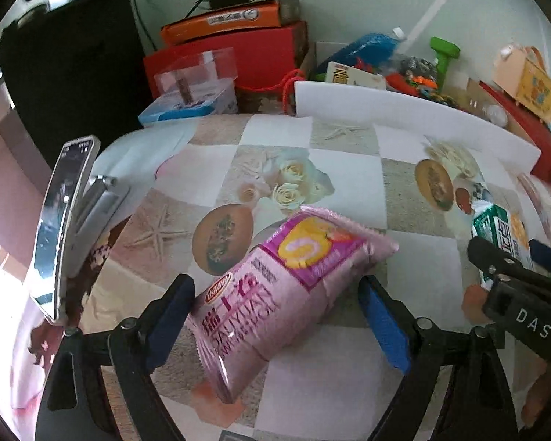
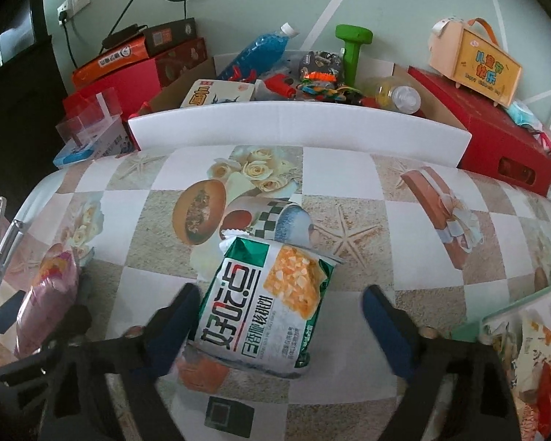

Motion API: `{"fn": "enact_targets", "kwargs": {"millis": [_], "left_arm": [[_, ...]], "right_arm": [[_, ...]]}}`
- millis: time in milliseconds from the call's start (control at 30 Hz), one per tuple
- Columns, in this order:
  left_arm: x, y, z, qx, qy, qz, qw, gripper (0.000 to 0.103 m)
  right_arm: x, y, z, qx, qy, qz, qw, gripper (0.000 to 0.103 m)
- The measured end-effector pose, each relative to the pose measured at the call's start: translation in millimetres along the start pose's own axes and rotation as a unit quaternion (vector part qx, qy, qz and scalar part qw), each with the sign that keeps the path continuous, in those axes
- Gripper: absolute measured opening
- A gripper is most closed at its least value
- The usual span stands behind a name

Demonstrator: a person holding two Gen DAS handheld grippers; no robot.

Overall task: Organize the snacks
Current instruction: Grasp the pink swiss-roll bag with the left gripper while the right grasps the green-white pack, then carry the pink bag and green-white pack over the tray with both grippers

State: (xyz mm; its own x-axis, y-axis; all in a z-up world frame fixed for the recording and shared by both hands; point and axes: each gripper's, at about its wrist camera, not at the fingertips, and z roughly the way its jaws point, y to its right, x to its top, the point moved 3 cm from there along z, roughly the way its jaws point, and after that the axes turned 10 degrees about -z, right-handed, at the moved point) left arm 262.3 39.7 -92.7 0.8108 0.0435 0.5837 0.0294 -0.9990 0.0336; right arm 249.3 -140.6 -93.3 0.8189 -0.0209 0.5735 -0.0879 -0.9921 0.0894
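Just open tablecloth [image 2: 367, 286] beyond both packets.

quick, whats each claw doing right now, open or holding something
Left claw: open, straddling the pink snack pack, pads not clearly pressing it.
Right claw: open around the green and white snack pack, with a gap at its right pad.

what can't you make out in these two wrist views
- Pink snack pack, left wrist view: near end dips below the gripper, so contact with the pads is unclear.
- Green and white snack pack, right wrist view: its left edge sits behind the left finger.
- Box behind the white board: contents partly hidden by the board.
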Motion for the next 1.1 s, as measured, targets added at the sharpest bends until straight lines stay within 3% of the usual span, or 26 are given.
{"fn": "enact_targets", "kwargs": {"millis": [133,533,800,1100], "left_arm": [[-0.2,-1.0,-1.4,-0.010,-0.002,-0.010,0.9999,0.064],[0.5,0.2,-5.0,-0.036,-0.002,-0.012,0.9993,0.044],[2.5,-5.0,-14.3,-0.088,0.008,-0.047,0.9949,0.043],[4.9,1.5,-35.1,-0.113,0.032,-0.050,0.9919,0.043]], "right_arm": [[-1.5,-1.5,-1.4,0.000,0.002,-0.005,1.000,0.056],[-8.9,-1.6,-7.7,0.011,0.001,-0.007,1.000,0.055],[-14.2,0.2,-18.6,0.017,0.007,-0.005,1.000,0.054],[-17.5,10.2,-53.2,0.025,0.026,0.001,0.999,0.052]]}}
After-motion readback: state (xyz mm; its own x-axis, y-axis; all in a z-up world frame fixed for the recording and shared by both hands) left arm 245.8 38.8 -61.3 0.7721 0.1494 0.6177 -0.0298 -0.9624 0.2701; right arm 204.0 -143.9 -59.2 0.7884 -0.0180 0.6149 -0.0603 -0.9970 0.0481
